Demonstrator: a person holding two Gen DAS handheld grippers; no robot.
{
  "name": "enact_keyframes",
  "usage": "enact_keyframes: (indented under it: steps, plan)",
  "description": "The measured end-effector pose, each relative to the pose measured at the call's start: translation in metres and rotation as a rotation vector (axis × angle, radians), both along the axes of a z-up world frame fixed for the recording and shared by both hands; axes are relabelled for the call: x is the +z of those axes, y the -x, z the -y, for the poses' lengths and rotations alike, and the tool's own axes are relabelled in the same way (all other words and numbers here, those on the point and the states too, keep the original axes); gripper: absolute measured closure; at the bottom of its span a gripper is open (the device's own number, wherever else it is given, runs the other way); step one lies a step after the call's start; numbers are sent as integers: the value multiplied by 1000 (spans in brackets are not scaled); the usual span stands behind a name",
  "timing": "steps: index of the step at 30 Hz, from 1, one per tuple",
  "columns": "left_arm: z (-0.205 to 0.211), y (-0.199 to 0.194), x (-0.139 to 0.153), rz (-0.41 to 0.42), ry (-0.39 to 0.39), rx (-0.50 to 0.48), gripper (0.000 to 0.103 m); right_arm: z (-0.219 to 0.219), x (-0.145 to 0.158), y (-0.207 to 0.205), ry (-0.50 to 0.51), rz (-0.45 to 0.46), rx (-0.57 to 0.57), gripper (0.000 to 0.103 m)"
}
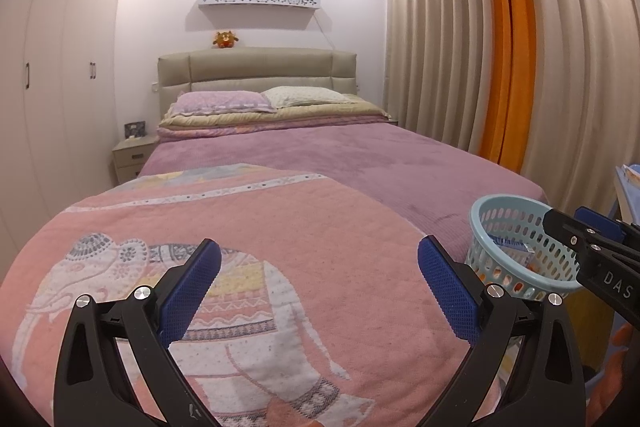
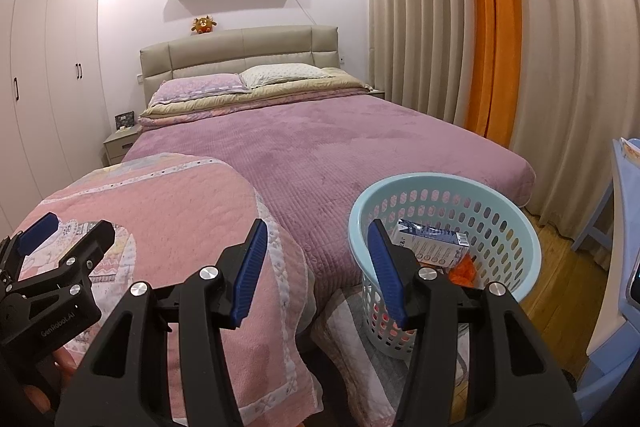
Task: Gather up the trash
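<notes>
A light blue perforated basket (image 2: 516,227) stands on the floor at the foot of the bed; it also shows in the left wrist view (image 1: 484,223). Inside lie a white and blue carton (image 2: 430,241) and something orange (image 2: 464,269). My right gripper (image 2: 316,267) is open and empty, held above the bed's corner just left of the basket. My left gripper (image 1: 320,275) is open and empty over the pink elephant blanket (image 1: 240,247). Each gripper shows at the edge of the other's view.
The bed (image 2: 340,139) has a purple cover, pillows and a beige headboard. Curtains (image 2: 420,27) hang at the right, a wardrobe (image 2: 40,67) stands at the left. A blue chair (image 2: 616,187) and wooden floor (image 2: 560,267) lie right of the basket. A nightstand (image 1: 130,157) sits beside the bed.
</notes>
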State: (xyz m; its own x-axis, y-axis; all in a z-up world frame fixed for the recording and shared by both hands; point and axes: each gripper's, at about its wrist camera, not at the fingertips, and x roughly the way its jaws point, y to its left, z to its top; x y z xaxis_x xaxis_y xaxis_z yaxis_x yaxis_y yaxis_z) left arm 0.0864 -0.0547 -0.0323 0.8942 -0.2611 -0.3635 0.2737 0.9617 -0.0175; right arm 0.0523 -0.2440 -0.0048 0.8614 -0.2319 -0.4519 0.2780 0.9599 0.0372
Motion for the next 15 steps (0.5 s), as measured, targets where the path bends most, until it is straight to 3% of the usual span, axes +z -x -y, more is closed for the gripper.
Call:
enact_keyframes:
  steps: [15]
  plan:
    - [-6, 2, 8, -22, 11, 10, 7, -1, 3, 3, -14, 6, 15, 54]
